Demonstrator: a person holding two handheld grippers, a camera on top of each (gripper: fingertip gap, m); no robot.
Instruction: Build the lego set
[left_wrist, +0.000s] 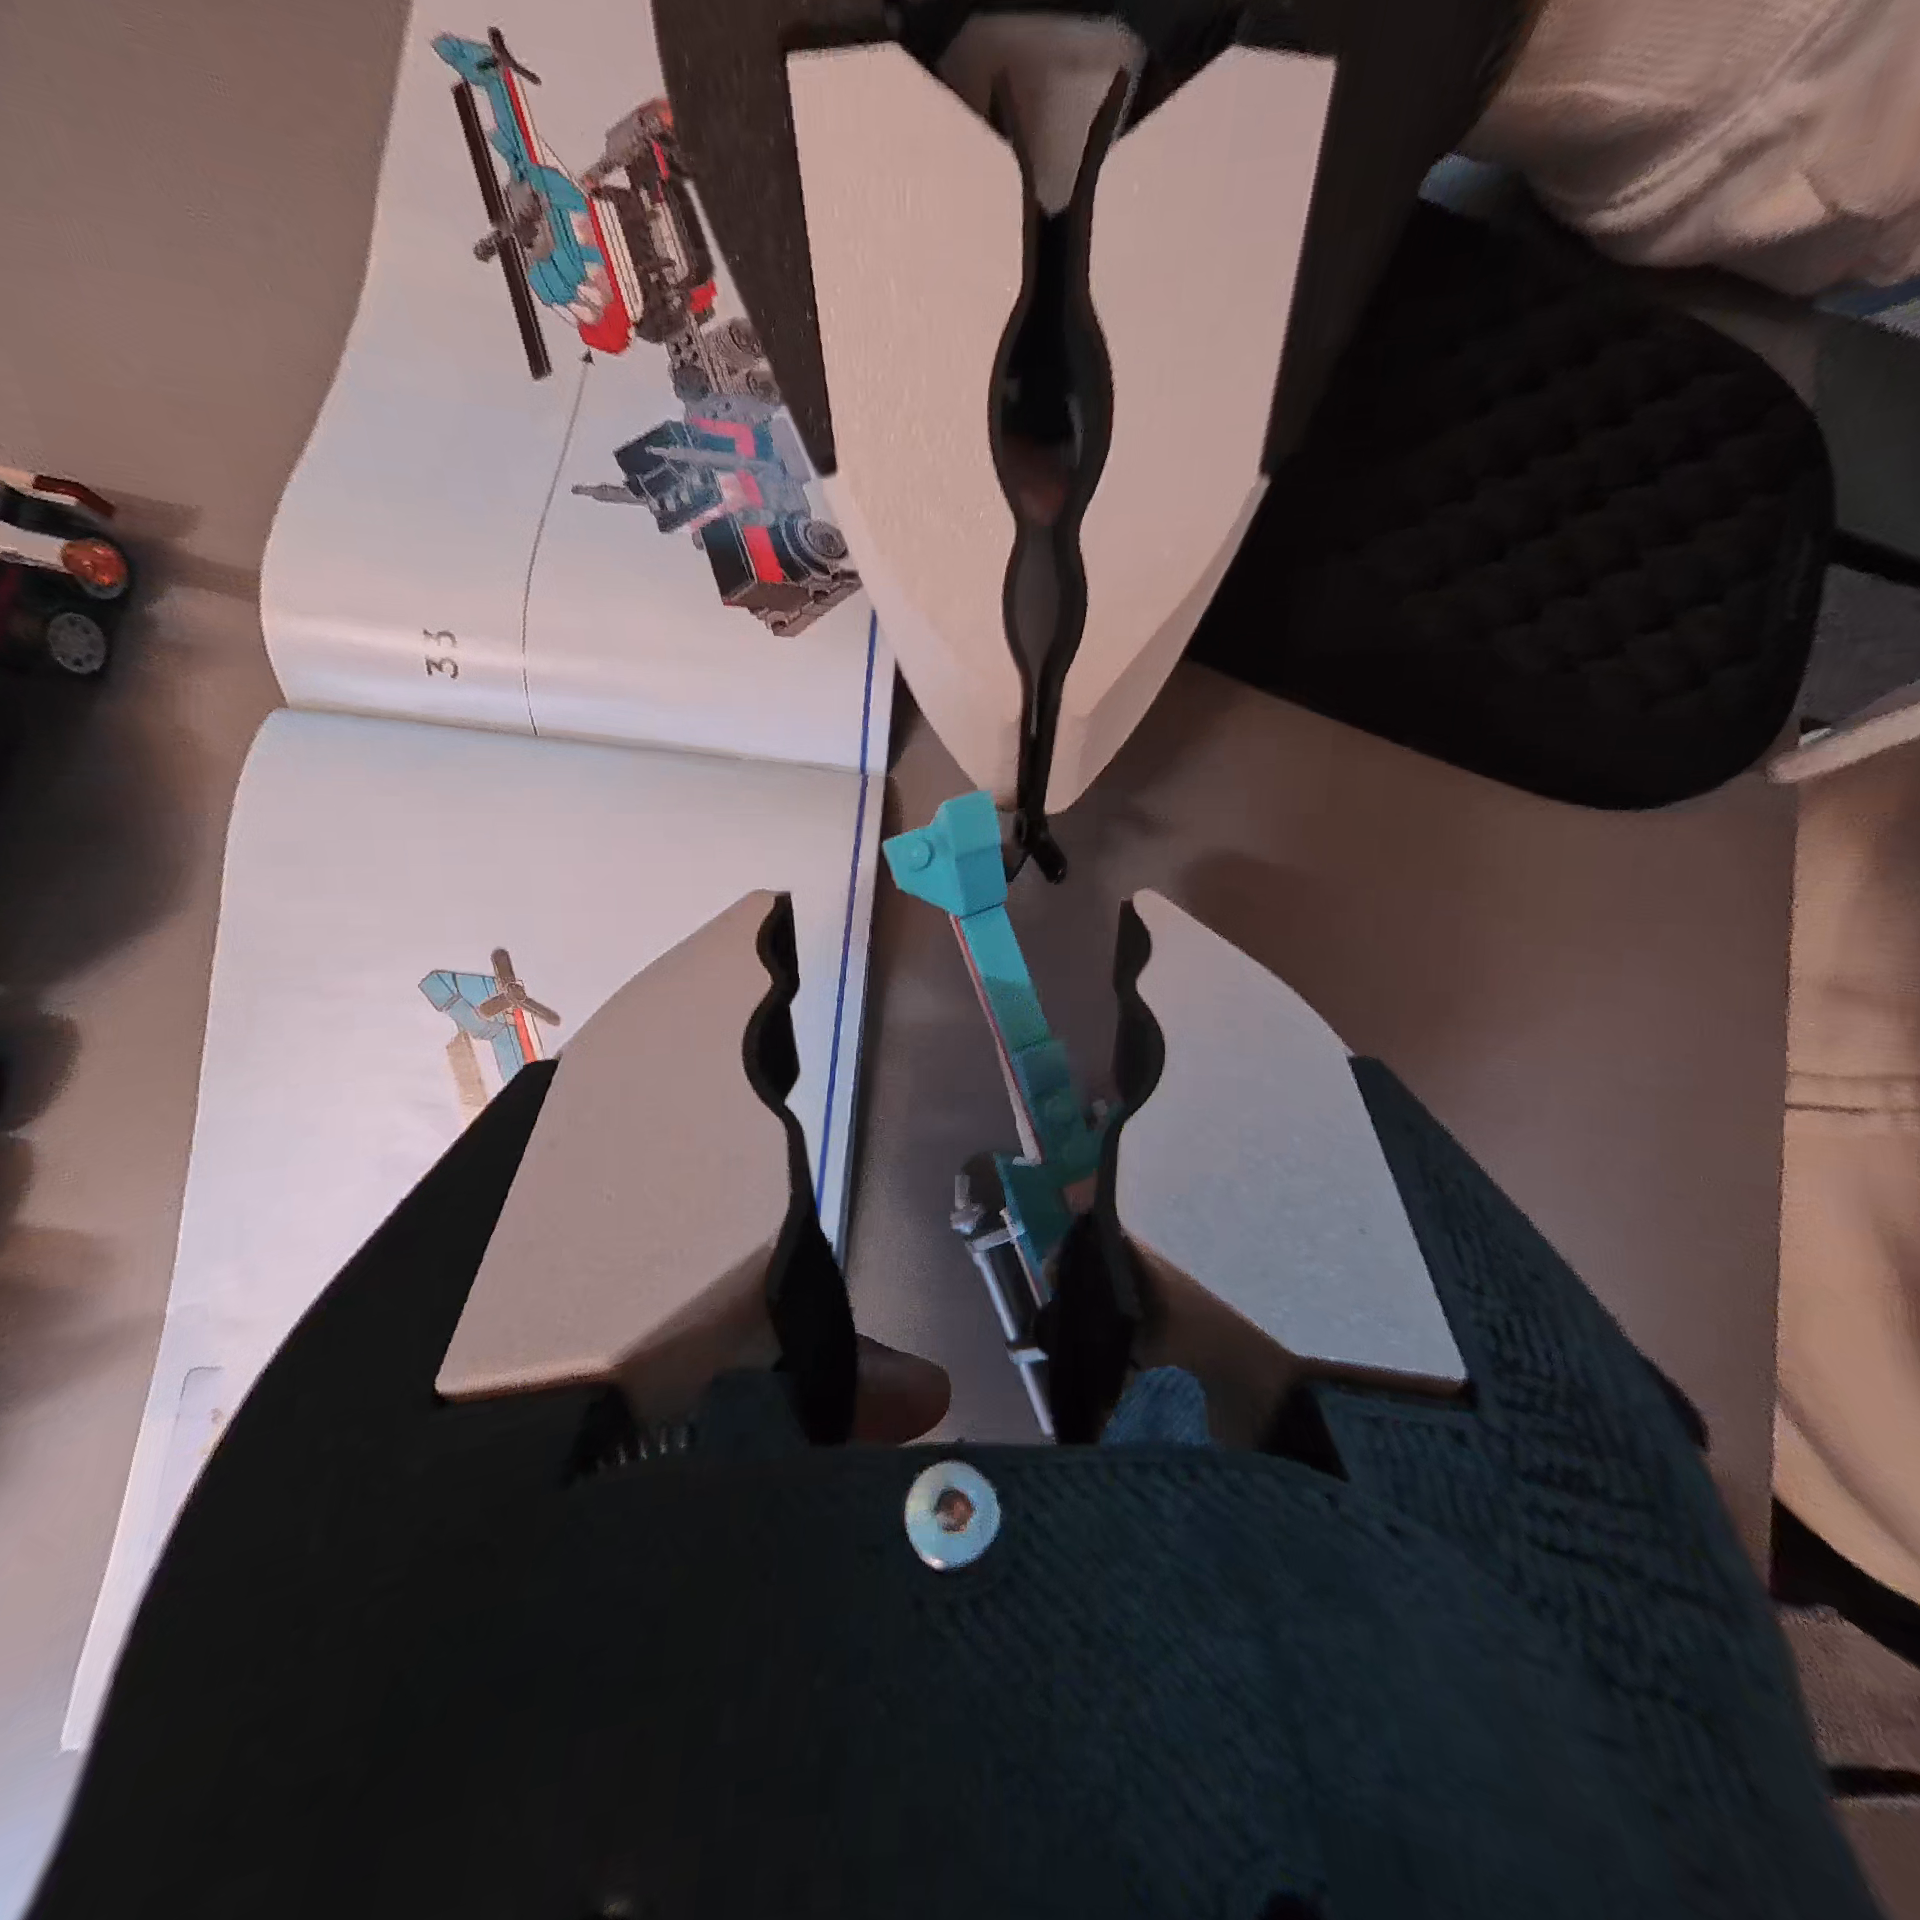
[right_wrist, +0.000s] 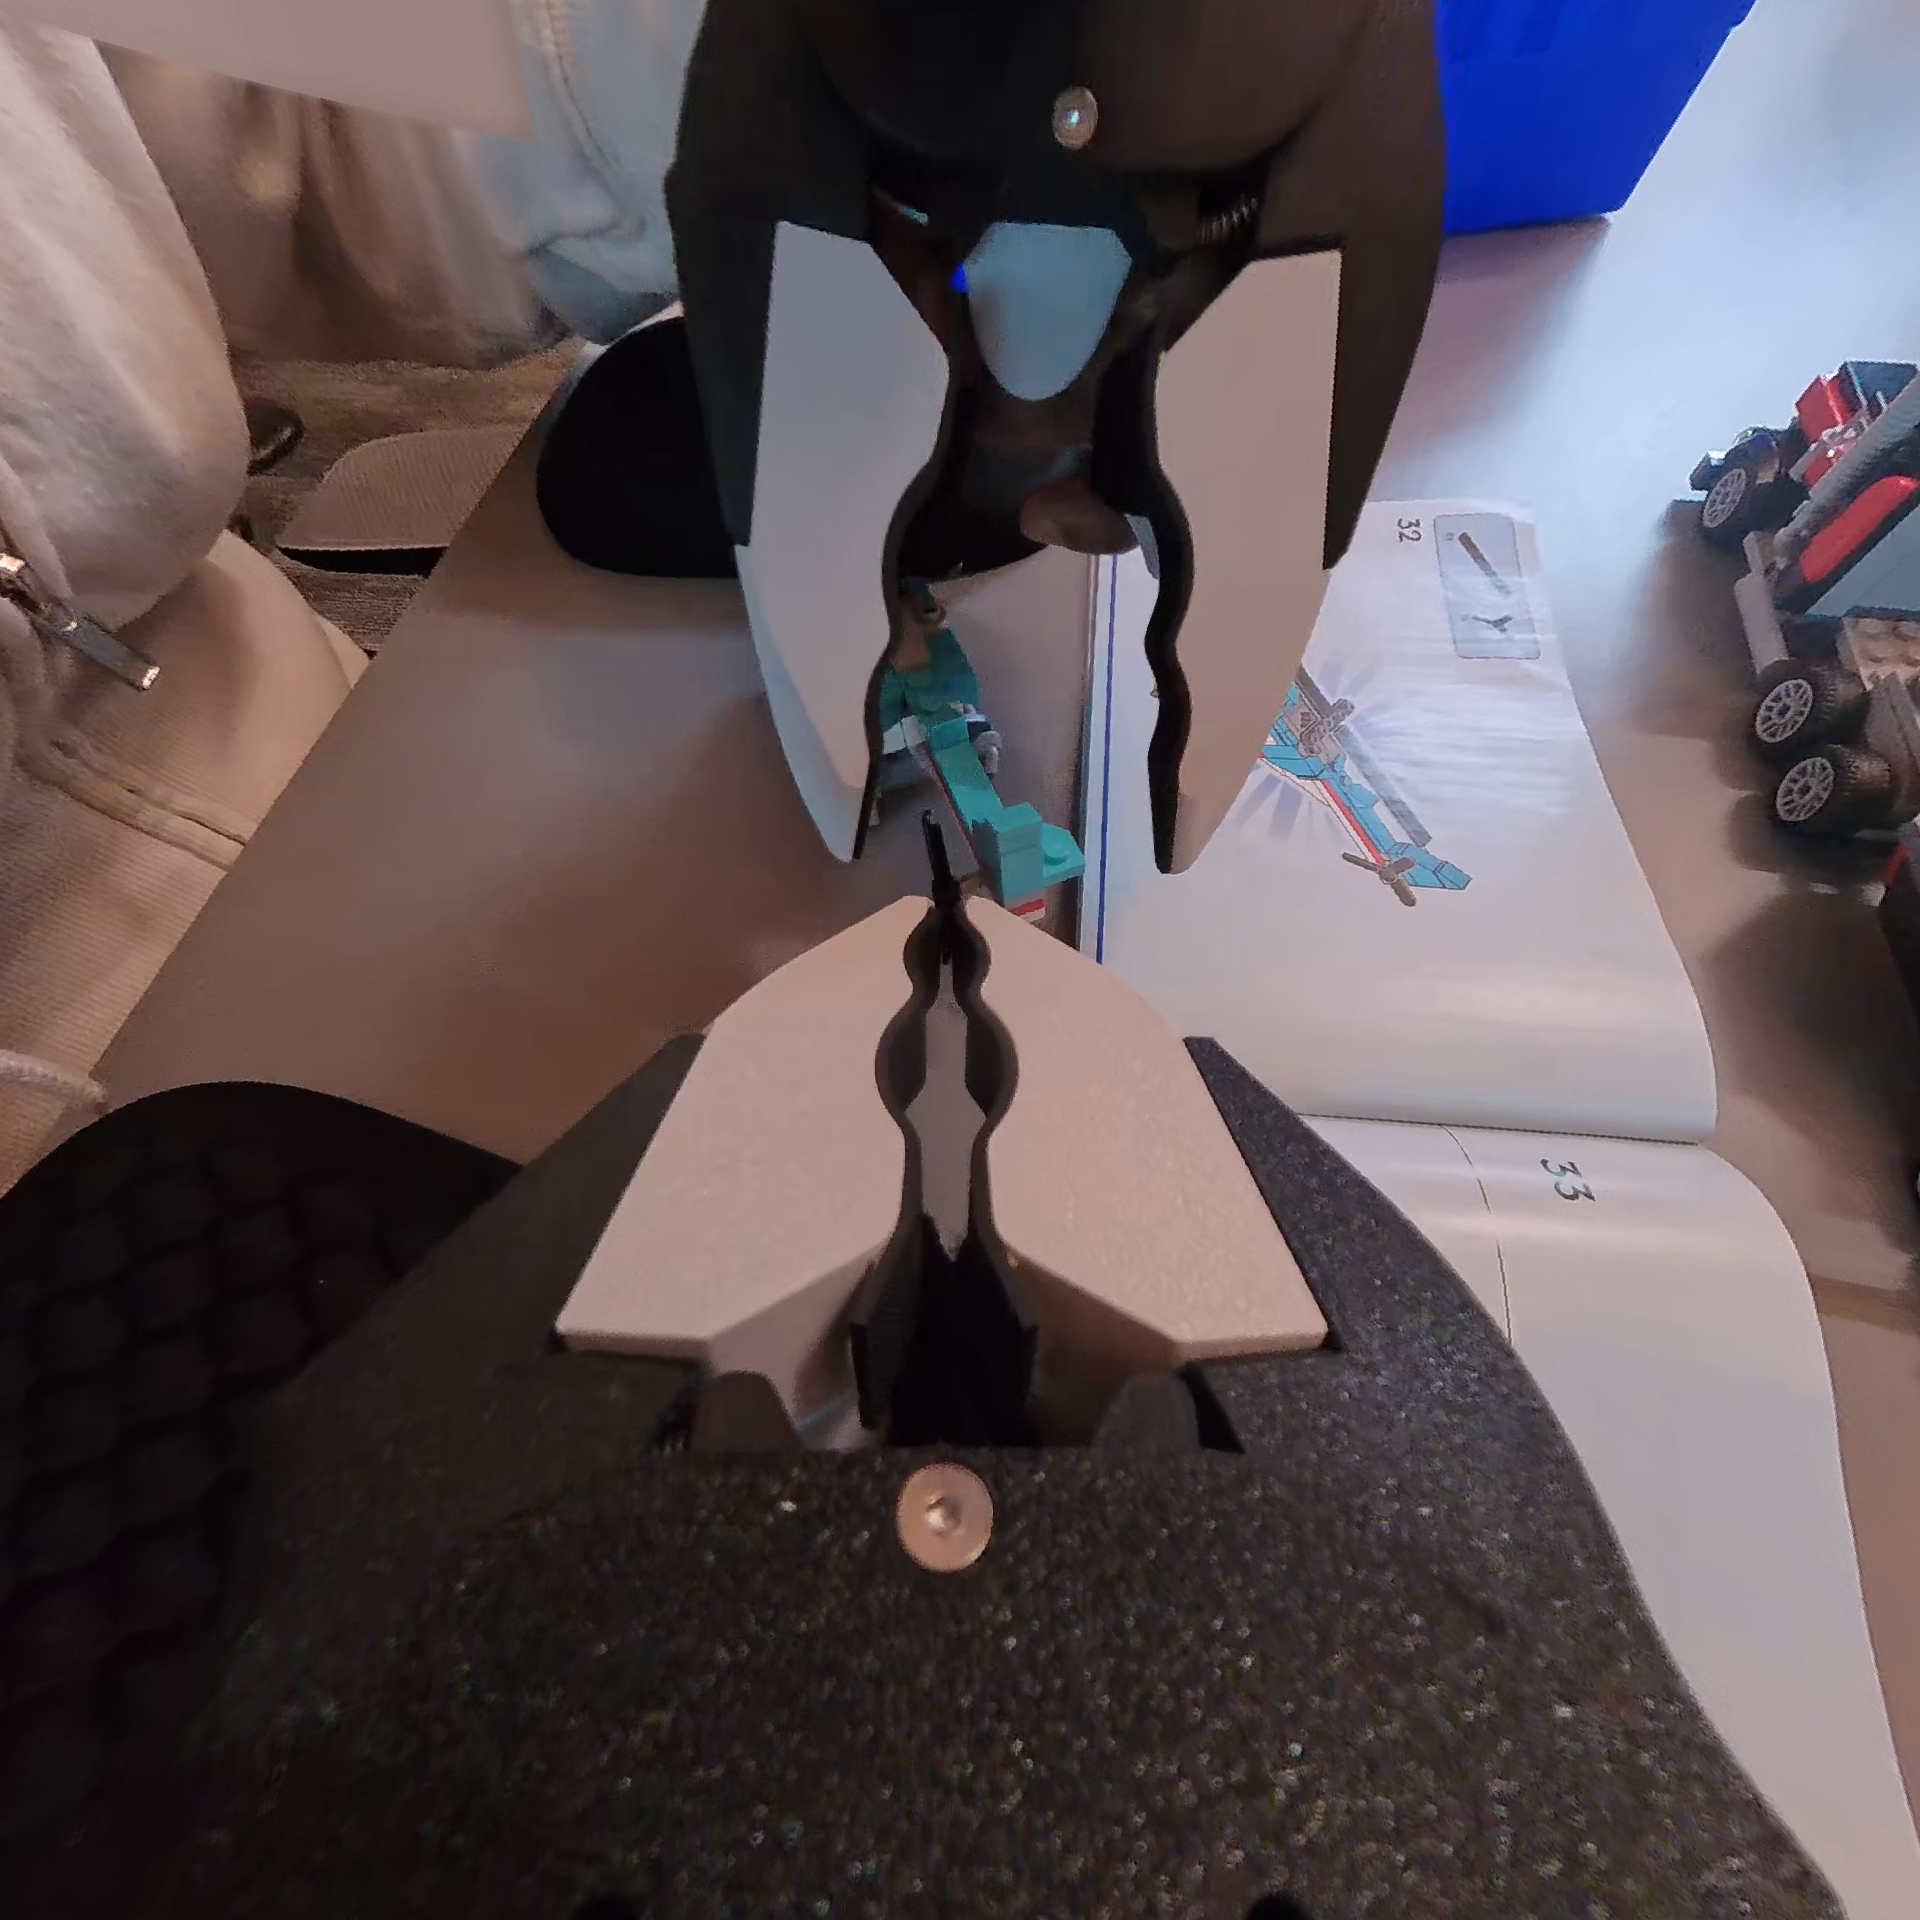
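I hold the teal lego tail boom (left_wrist: 1003, 1023) in my left hand-held gripper (left_wrist: 961, 925), whose jaws stand fairly wide, so the piece seems caught deep near the root against one finger only; I cannot tell how firmly it is gripped. Its long axis runs straight out along the fingers, away from my left hand, and ends in the upturned teal fin (left_wrist: 951, 852) just past the fingertips. My right hand-held gripper (right_wrist: 951, 914) comes in from the opposite side, nose to nose, pinched tight on a thin black rotor piece (right_wrist: 940, 873) that pokes out of its tip. In the right wrist view that black piece sits just beside the fin (right_wrist: 1023, 857), nearly touching. So the coming move, as I judge it, turns on lining the black piece up with the fin's side stud. The instruction booklet (left_wrist: 582, 894) lies open on the bench (left_wrist: 1351, 935) beside both.
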